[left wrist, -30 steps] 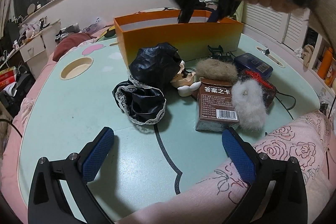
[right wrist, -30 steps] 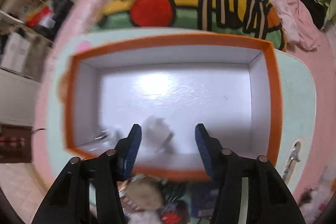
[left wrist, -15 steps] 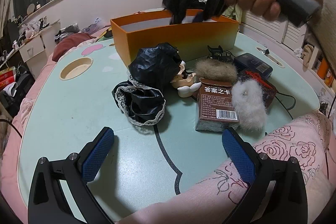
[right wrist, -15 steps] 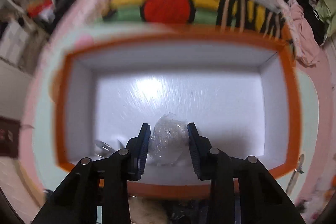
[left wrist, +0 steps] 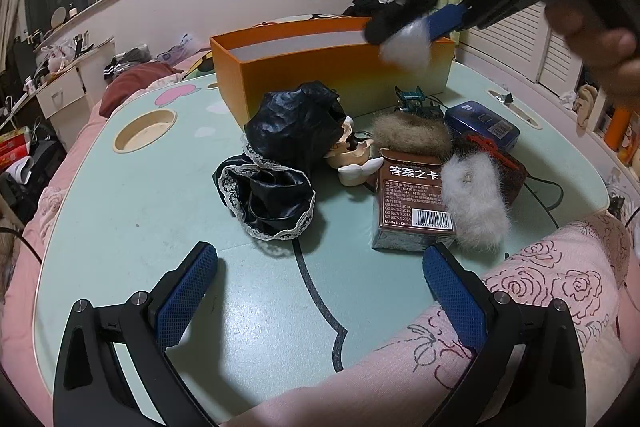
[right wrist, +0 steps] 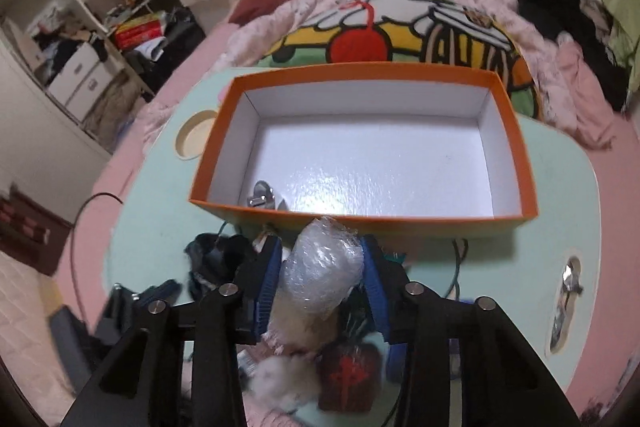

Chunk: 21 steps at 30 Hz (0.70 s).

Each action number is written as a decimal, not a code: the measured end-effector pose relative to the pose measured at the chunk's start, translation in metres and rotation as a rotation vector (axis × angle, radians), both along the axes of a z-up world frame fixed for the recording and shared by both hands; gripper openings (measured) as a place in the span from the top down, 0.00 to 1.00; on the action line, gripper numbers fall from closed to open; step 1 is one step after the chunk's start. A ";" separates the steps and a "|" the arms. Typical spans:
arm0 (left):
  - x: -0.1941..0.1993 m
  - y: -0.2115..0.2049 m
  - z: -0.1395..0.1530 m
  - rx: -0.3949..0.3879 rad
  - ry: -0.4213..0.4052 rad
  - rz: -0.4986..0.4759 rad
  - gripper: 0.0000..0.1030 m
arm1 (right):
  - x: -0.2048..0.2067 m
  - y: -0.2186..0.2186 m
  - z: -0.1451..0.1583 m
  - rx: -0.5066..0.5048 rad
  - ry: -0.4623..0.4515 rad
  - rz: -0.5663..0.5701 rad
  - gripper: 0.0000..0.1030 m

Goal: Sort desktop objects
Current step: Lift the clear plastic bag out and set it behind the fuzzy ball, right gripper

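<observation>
Fingers of the right gripper flank a crumpled clear-plastic bundle, both blue pads against its sides; the jaws are opening, yet the bundle sits between them, in the air just short of the near wall of the orange box. From the left wrist view the same bundle shows as a pale blur level with the box rim. Left gripper: fingers spread wide, nothing between them, poised low over the mint-green table.

Progress, as judged: early. Inside the box only a small metallic item lies, at the near left corner; the white floor is otherwise bare. Left on the table, clustered in front of the box: black lace-trimmed cloth, doll head with black hair, brown card box, brown fur piece, white fur piece, dark red pouch, blue tin, small teal clip. The bundle itself counts as unsorted while it is outside the box.
</observation>
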<state>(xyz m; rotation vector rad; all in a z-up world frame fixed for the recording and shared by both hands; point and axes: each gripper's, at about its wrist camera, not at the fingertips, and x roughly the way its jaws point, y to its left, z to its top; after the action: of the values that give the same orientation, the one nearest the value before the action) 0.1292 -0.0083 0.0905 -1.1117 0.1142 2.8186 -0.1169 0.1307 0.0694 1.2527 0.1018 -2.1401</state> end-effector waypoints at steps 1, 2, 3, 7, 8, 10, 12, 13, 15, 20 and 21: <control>0.000 0.000 0.000 0.001 0.000 -0.001 0.01 | 0.007 0.009 0.000 -0.029 0.027 -0.028 0.40; 0.000 0.000 0.000 0.001 0.000 -0.001 0.01 | 0.012 0.017 0.001 -0.059 0.068 -0.063 0.33; 0.000 0.000 0.000 0.002 0.000 -0.001 0.01 | 0.021 0.025 0.002 -0.082 0.109 -0.076 0.30; 0.000 -0.001 0.000 0.002 -0.001 -0.001 0.01 | 0.066 0.053 -0.009 -0.088 0.176 -0.097 0.27; 0.000 -0.001 0.000 0.002 -0.001 -0.001 0.01 | 0.075 0.058 -0.014 -0.085 0.183 -0.100 0.26; 0.000 0.000 0.000 0.001 -0.001 -0.001 0.01 | 0.105 0.072 -0.031 -0.062 0.186 -0.110 0.25; 0.000 -0.001 0.000 0.002 -0.001 -0.001 0.01 | 0.125 0.078 -0.047 -0.023 0.181 -0.090 0.24; 0.000 -0.001 0.000 0.001 0.000 0.002 0.01 | 0.131 0.080 -0.056 0.001 0.182 -0.078 0.24; 0.000 -0.001 -0.001 0.001 0.001 0.004 0.01 | 0.142 0.082 -0.074 0.043 0.183 -0.088 0.24; -0.001 0.000 -0.002 -0.004 0.001 0.008 0.01 | 0.143 0.088 -0.107 0.021 0.314 -0.209 0.00; 0.000 0.000 -0.002 -0.004 0.001 0.008 0.01 | 0.142 0.086 -0.108 0.029 0.316 -0.200 0.00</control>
<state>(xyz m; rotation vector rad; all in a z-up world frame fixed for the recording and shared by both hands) 0.1288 -0.0082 0.0888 -1.1135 0.1164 2.8277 0.0251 0.2168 -0.0387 0.9651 0.1468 -2.5059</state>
